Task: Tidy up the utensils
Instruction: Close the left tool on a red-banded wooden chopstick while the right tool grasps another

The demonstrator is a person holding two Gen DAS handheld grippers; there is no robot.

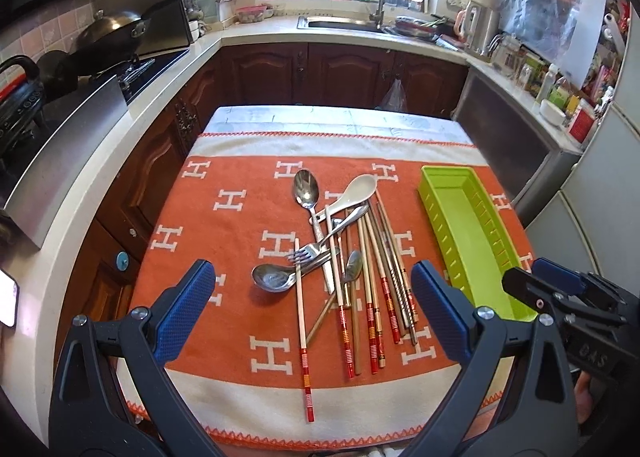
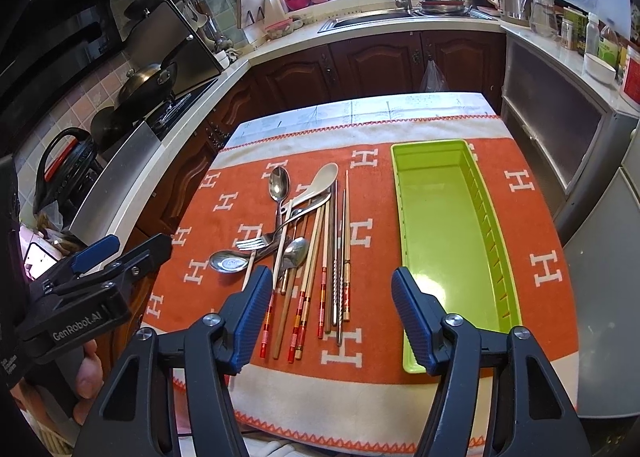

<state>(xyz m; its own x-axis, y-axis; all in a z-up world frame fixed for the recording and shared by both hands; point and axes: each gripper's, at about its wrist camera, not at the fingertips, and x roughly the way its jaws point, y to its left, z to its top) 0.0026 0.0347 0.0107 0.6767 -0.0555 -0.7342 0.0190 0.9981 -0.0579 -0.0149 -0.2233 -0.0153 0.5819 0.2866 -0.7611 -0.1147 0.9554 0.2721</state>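
Note:
A heap of utensils lies on the orange cloth (image 1: 224, 241): several chopsticks (image 1: 374, 273), a steel spoon (image 1: 305, 187), a white ceramic spoon (image 1: 356, 191), a fork (image 1: 310, 253) and a short ladle-like spoon (image 1: 272, 278). The heap also shows in the right wrist view, with chopsticks (image 2: 326, 257) and the fork (image 2: 252, 244). An empty green tray (image 1: 472, 225) (image 2: 440, 233) lies to the right of the heap. My left gripper (image 1: 312, 297) is open and empty, near the heap's front end. My right gripper (image 2: 332, 309) is open and empty, between the heap and the tray.
The cloth covers a small table (image 2: 360, 109) in a kitchen. Counters with a stove and wok (image 1: 116, 29) stand at the left, a sink (image 1: 344, 23) at the back, jars and a fridge (image 2: 608, 257) at the right. My right gripper's body (image 1: 568, 297) shows beside the tray.

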